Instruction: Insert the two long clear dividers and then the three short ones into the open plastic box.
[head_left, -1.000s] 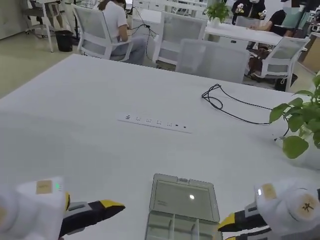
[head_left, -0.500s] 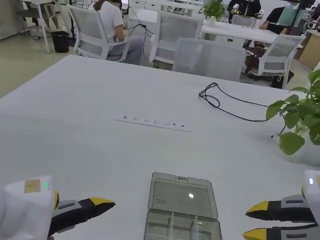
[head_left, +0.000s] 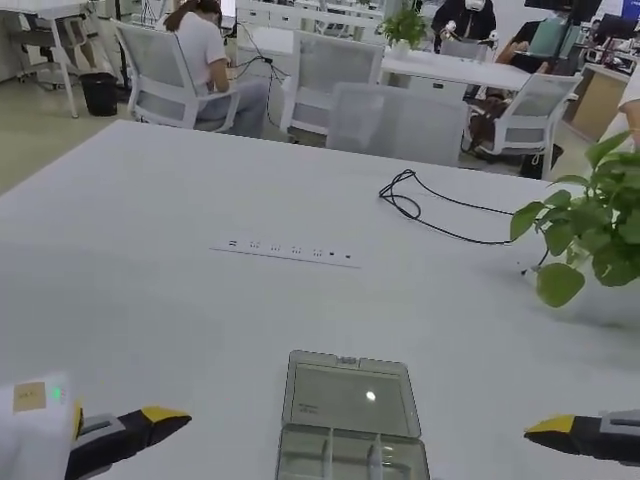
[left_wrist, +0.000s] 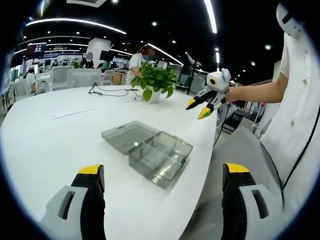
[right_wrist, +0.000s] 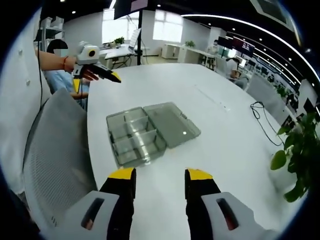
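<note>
The white table (head_left: 130, 250) spans mid-frame, with office chairs (head_left: 400, 120) above and the open plastic box (head_left: 350, 410) at bottom centre. The left gripper (left_wrist: 162, 169) stands wide, the right gripper (right_wrist: 161, 174) narrower, both empty.

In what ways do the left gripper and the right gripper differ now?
The left gripper has its jaws wide apart; the right gripper has a narrower gap. In the head view the left gripper is left of the box, the right gripper right of it. Both are open, yellow-tipped and hold nothing.
</note>
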